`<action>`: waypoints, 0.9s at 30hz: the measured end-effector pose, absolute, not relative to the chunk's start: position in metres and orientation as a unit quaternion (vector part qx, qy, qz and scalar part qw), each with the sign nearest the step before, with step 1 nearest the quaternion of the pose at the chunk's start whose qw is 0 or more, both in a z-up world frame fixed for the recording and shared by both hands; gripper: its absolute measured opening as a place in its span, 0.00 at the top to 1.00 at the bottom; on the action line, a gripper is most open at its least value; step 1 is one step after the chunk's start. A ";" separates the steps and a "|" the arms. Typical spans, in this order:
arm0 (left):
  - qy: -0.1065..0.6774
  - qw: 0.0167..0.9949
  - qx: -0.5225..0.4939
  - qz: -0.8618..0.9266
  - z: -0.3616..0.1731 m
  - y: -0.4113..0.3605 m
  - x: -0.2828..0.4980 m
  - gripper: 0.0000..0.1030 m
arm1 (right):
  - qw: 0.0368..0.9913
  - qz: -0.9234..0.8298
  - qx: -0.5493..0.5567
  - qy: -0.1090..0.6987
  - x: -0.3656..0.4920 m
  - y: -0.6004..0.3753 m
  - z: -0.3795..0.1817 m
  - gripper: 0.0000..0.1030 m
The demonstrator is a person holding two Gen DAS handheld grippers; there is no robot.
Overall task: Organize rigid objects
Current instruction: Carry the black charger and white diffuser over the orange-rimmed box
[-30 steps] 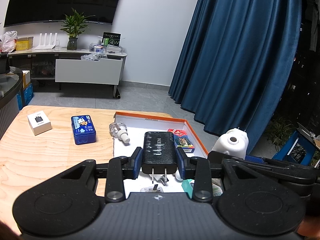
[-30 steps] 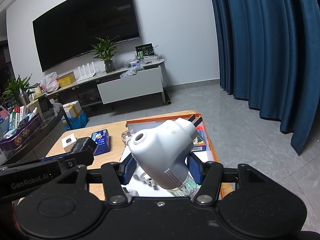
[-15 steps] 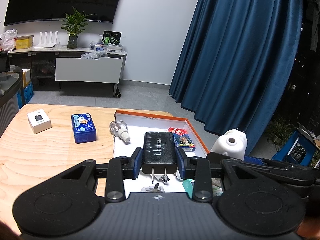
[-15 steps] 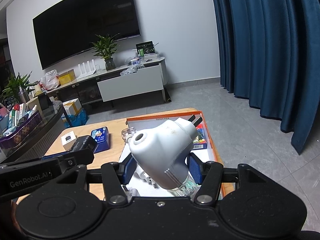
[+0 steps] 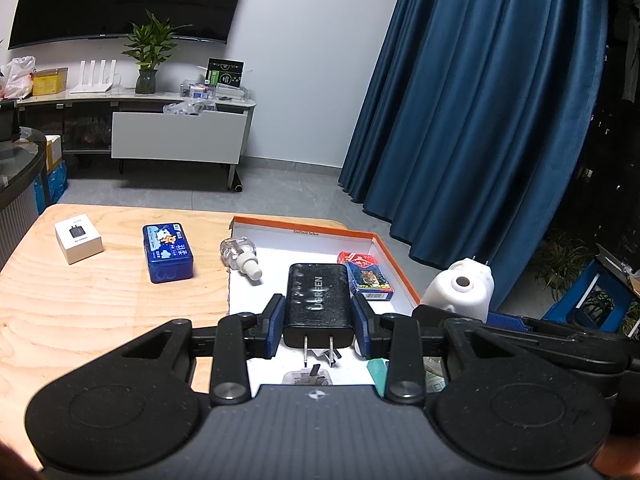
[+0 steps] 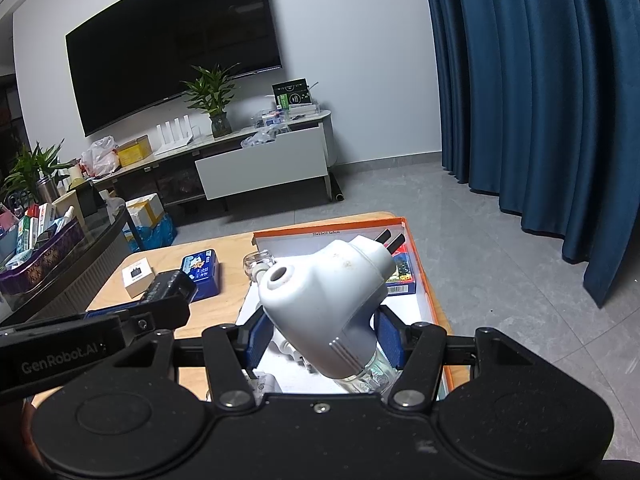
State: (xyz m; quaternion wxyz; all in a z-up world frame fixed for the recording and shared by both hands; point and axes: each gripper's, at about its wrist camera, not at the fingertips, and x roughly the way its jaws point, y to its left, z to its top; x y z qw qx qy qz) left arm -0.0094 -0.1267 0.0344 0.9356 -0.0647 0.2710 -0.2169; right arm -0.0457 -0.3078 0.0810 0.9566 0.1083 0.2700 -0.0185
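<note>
My left gripper (image 5: 319,326) is shut on a black UGREEN charger (image 5: 319,304), prongs toward the camera, held above the white box with orange rim (image 5: 304,229). My right gripper (image 6: 322,340) is shut on a white plug-in vaporizer (image 6: 324,300) with a clear bottle at its base, held over the same box (image 6: 412,226). The vaporizer also shows in the left wrist view (image 5: 460,294). In the box lie a card pack (image 5: 364,274) and small items under the grippers. A clear refill bottle (image 5: 240,254) lies at the box's left edge.
On the wooden table (image 5: 80,312) stand a blue tin (image 5: 168,258) and a small white box (image 5: 78,234). Blue curtains (image 5: 480,120) hang at the right. A TV cabinet (image 5: 180,140) stands at the far wall. A glass table with clutter (image 6: 48,240) is at the left.
Both grippers have lifted and drawn back slightly with their objects; the table and box appear a little lower and farther. The grips are unchanged.
</note>
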 end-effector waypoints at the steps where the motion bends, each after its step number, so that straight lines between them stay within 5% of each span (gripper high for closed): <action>1: 0.271 0.935 -0.064 -0.217 0.034 -0.127 -0.009 0.65 | 0.956 -0.018 0.109 0.270 -0.047 -0.308 0.080 0.35; 27: 0.302 0.924 -0.045 -0.230 0.023 -0.142 0.039 0.65 | 0.949 -0.023 0.105 0.296 0.007 -0.331 0.074 0.35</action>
